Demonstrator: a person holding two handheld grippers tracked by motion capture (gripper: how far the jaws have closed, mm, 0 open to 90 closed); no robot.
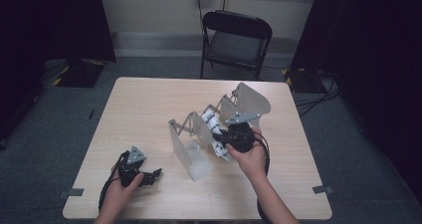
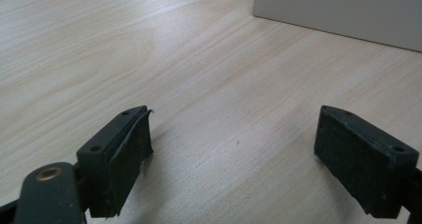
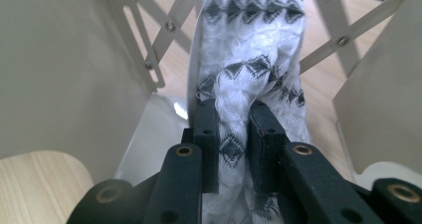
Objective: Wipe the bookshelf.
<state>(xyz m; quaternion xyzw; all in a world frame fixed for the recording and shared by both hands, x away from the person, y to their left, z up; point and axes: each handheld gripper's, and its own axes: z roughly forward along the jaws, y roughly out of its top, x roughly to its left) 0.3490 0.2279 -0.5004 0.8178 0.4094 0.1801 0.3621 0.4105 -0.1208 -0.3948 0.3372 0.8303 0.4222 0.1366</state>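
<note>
One cloth, one rack, two grippers at our table.

We count one white, black-patterned cloth (image 3: 249, 74), pinched between the closed jaws of our right gripper (image 3: 234, 139) and hanging among the dividers of the one folding rack (image 1: 186, 149), which stands mid-table with several upright panels joined by scissor links. Our left gripper (image 2: 234, 149) rests low over the bare table (image 1: 144, 109) near the front left corner, well apart from the rack, its jaws spread wide with nothing between them. One chair (image 1: 236, 40) stands beyond the table.
</note>
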